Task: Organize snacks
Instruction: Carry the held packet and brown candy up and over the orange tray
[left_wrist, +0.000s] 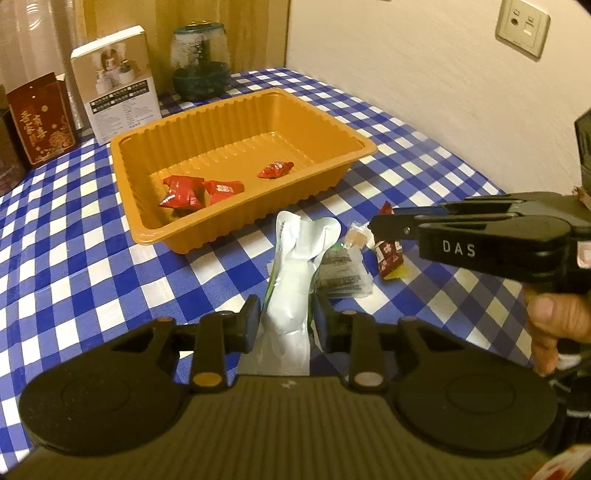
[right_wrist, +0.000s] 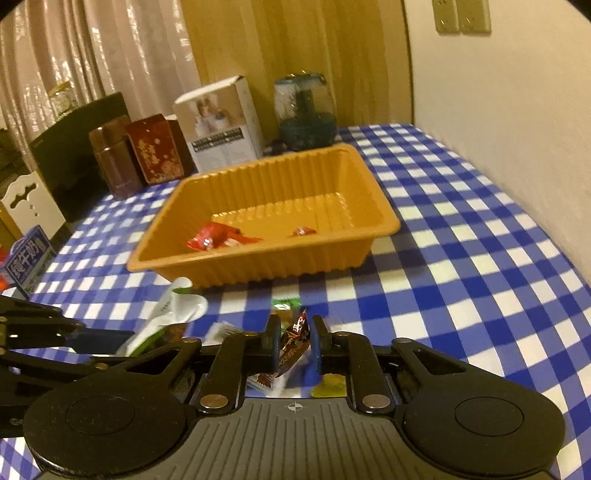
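An orange tray (left_wrist: 236, 122) (right_wrist: 266, 184) sits mid-table with three red candies (left_wrist: 184, 190) in it. My left gripper (left_wrist: 284, 319) is shut on a white pouch (left_wrist: 295, 266), which stands up between its pads just in front of the tray. In the right wrist view the pouch (right_wrist: 173, 310) and left gripper (right_wrist: 118, 338) are at the lower left. My right gripper (right_wrist: 294, 341) (left_wrist: 378, 225) is shut on a dark red candy packet (right_wrist: 293, 343) (left_wrist: 388, 254), slightly above the cloth. Below it lie clear-wrapped snacks (left_wrist: 343, 273) and a tan candy (left_wrist: 356, 238).
The table has a blue-and-white checked cloth (left_wrist: 92, 258), with a wall close along its right side. Behind the tray stand a white box (left_wrist: 118, 88), a glass dome ornament (left_wrist: 201, 62) and red tins (left_wrist: 40, 122). A milk carton (right_wrist: 27, 258) is at the left edge.
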